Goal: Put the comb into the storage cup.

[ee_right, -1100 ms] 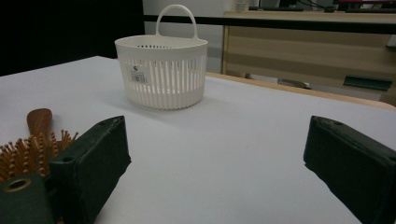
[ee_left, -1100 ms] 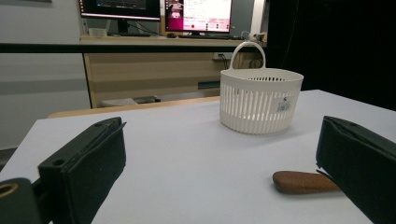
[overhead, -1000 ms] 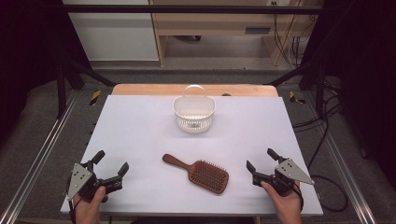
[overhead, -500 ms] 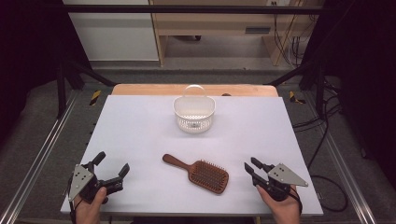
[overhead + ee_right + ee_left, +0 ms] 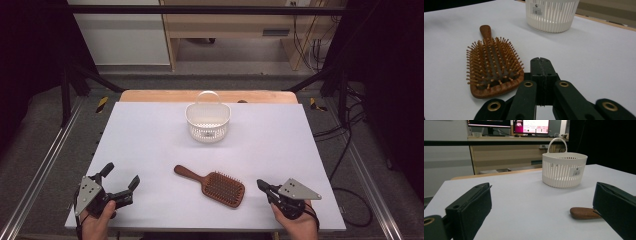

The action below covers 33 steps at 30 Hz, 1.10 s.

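Right gripper (image 5: 262, 185) just closed on nothing beside the hairbrush (image 5: 212, 185), left gripper (image 5: 121, 176) wide open and empty, basket (image 5: 207, 121) beyond.

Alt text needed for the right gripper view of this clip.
The right gripper, jaws shut on nothing, points past a wooden paddle hairbrush lying bristles up on a white table. A white slatted basket stands farther back.
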Each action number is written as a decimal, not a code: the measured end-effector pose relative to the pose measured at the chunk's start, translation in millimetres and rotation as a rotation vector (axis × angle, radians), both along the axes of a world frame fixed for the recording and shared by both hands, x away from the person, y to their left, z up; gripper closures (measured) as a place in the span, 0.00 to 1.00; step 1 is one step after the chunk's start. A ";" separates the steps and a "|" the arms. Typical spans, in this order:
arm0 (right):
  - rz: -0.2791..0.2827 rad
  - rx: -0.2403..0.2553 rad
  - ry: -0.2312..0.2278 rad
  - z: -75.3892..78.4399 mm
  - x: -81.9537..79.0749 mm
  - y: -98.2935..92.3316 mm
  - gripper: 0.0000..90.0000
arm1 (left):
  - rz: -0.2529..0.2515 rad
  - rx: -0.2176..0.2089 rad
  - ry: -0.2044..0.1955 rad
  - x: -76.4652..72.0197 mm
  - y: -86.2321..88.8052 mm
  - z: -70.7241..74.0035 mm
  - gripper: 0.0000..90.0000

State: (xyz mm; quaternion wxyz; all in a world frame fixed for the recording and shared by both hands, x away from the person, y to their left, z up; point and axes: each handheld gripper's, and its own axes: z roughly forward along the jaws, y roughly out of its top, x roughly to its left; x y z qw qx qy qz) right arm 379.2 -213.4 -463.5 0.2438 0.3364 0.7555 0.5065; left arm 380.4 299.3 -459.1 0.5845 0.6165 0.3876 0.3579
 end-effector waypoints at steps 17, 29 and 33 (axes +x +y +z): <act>0.120 -0.086 0.096 -6.1 -3.6 23.7 1.00 | -0.001 0.011 0.001 -0.4 -1.6 0.3 0.02; 0.149 -0.143 0.137 -14.1 -6.4 36.3 1.00 | -0.003 0.009 -0.004 -1.3 -1.7 1.5 0.02; 0.137 -0.165 0.149 -15.8 -2.9 38.7 1.00 | -0.006 0.012 -0.005 -1.3 -2.8 1.3 0.02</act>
